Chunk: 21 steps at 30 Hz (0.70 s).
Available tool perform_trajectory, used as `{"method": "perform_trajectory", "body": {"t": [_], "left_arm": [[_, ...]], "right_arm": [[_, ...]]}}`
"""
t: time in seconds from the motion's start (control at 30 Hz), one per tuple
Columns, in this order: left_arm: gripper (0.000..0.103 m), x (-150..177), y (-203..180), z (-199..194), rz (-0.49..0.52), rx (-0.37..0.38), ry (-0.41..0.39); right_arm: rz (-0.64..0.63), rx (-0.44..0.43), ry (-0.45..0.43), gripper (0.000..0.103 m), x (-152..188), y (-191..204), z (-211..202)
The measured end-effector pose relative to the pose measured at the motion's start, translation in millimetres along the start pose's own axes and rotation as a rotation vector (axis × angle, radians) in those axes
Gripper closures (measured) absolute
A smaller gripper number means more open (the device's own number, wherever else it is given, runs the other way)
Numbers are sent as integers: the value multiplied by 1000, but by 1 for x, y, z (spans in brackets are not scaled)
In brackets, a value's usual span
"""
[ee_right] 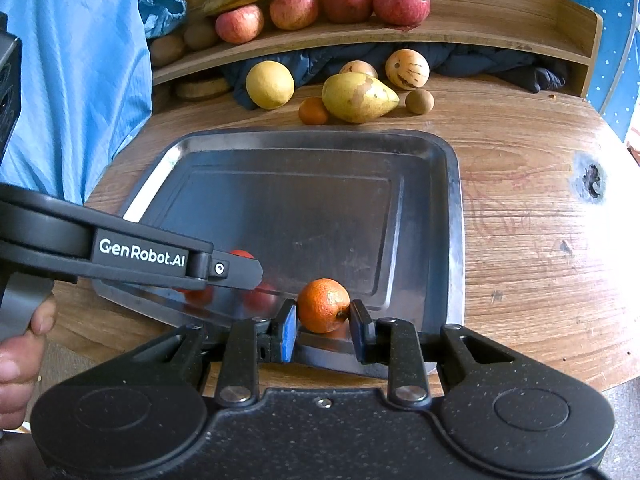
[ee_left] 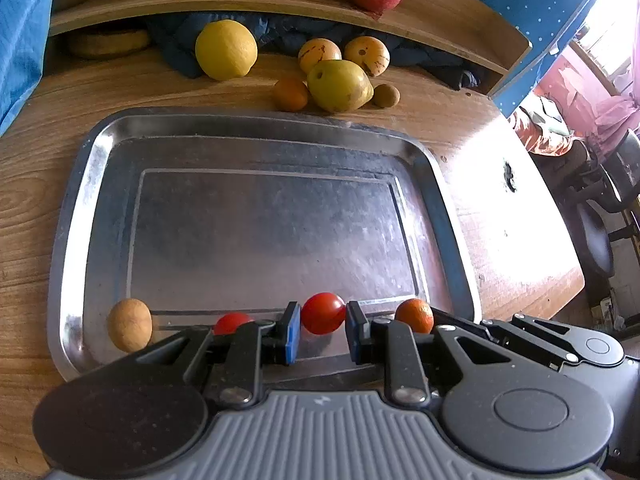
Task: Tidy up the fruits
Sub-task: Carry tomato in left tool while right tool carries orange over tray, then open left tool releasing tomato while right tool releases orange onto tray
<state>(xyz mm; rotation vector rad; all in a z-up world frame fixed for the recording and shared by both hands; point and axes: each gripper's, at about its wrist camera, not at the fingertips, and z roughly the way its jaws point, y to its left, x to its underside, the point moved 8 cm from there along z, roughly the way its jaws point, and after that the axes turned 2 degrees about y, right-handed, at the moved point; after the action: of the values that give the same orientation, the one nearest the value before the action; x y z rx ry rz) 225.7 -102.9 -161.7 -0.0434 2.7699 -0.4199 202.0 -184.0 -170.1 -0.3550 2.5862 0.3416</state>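
Wooden desk (ee_right: 520, 208) under us holds a shiny metal tray (ee_left: 80, 208). More fruit waits behind the tray and on the shelf (ee_right: 460, 36).

Our left hand-held gripper (ee_left: 322, 326) pinches a red tomato (ee_left: 322, 313) low over the near edge of the tray. Our right hand-held gripper (ee_right: 323, 322) pinches a small orange (ee_right: 323, 305) there too.

Both fruits are round and smooth. If we squeeze too hard, we think the tomato could squash. If we let go too soon, they could roll off the low rim. Our two grippers are close together and could bump.
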Motion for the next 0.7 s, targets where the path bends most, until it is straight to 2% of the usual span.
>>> {"method": "perform_trajectory", "body": {"t": [0.53, 0.7], "left_arm": [[76, 3, -4, -5, 4, -10, -10], [64, 5, -3, -13, 3, -16, -23]], "right_arm": [[2, 4, -3, 71, 3, -2, -1], [0, 2, -13, 70, 5, -4, -6]]}}
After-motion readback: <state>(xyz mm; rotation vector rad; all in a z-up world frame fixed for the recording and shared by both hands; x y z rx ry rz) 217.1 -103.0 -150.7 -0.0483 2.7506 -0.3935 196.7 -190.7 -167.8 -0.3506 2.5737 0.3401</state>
